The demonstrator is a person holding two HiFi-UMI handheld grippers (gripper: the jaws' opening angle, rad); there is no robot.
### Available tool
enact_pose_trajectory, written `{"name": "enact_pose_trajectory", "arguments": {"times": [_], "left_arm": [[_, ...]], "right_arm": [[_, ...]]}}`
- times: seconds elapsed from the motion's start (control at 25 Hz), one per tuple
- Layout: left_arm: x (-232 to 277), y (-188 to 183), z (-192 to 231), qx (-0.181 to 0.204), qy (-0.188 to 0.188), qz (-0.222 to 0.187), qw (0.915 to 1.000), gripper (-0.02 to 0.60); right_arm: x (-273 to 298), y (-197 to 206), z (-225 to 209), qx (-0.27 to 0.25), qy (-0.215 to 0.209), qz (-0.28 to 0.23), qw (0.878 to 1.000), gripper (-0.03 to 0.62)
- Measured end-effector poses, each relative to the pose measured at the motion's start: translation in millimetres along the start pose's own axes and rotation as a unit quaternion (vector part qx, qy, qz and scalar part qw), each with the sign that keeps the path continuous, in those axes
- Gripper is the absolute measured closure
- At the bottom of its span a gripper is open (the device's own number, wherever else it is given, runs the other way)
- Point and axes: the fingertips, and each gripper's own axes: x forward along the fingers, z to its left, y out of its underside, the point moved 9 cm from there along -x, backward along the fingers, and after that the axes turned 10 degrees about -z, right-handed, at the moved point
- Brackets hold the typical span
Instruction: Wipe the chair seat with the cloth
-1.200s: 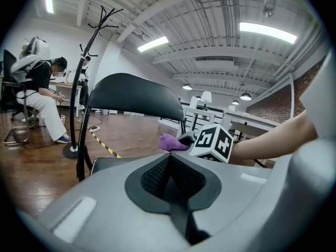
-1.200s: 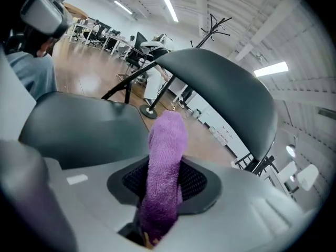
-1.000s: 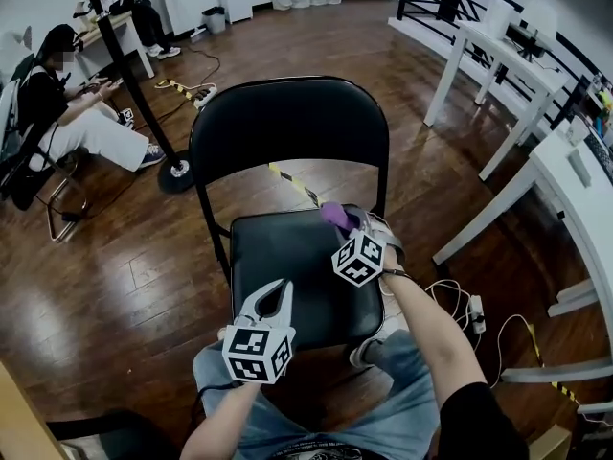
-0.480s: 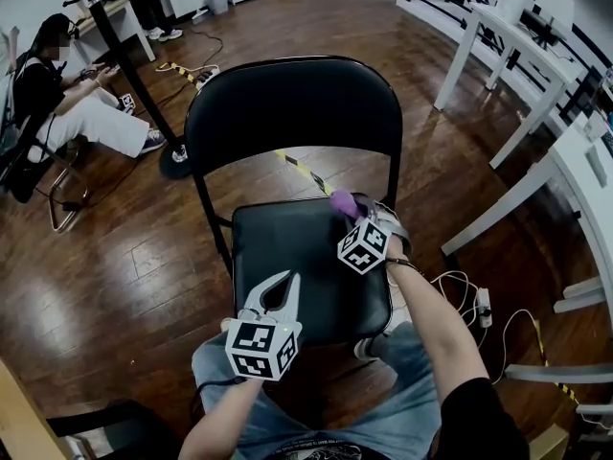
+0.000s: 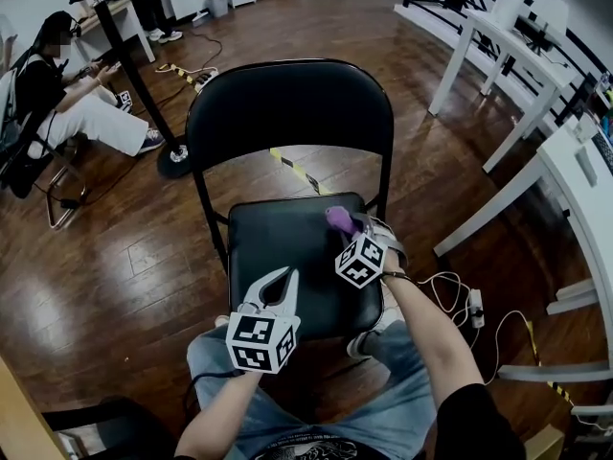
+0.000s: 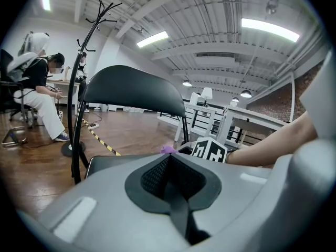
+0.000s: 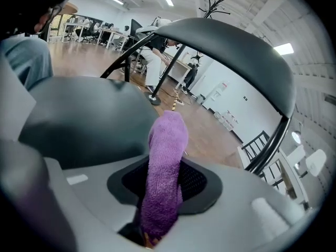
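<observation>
A black folding chair stands in front of me, its seat (image 5: 278, 252) bare and its backrest (image 5: 287, 113) upright. My right gripper (image 5: 351, 225) is over the seat's far right corner, shut on a purple cloth (image 5: 337, 219). In the right gripper view the cloth (image 7: 167, 167) sticks out forward between the jaws, above the seat (image 7: 79, 109). My left gripper (image 5: 284, 281) hovers over the seat's near left part with its jaws together and nothing in them. From the left gripper view the seat edge (image 6: 105, 161) and backrest (image 6: 131, 88) lie ahead.
A seated person (image 5: 67, 94) and a coat stand base (image 5: 175, 166) are at the back left. White tables (image 5: 498, 36) line the right side. A power strip with cables (image 5: 474, 305) lies on the wood floor right of the chair. Yellow-black tape (image 5: 292, 166) runs behind it.
The right gripper with the cloth has stayed at the seat's far right corner with only small shifts. The left gripper has barely moved.
</observation>
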Motion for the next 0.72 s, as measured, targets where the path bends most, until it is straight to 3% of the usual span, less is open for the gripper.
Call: {"name": "enact_pose_trajectory", "arguments": {"times": [0.72], "left_arm": [[-11.3, 9.7, -37.2, 0.000, 0.018, 0.005, 0.9998, 0.577]], "right_arm": [[-98.6, 36.3, 86.3, 0.023, -0.036, 0.009, 0.999, 0.477]]}}
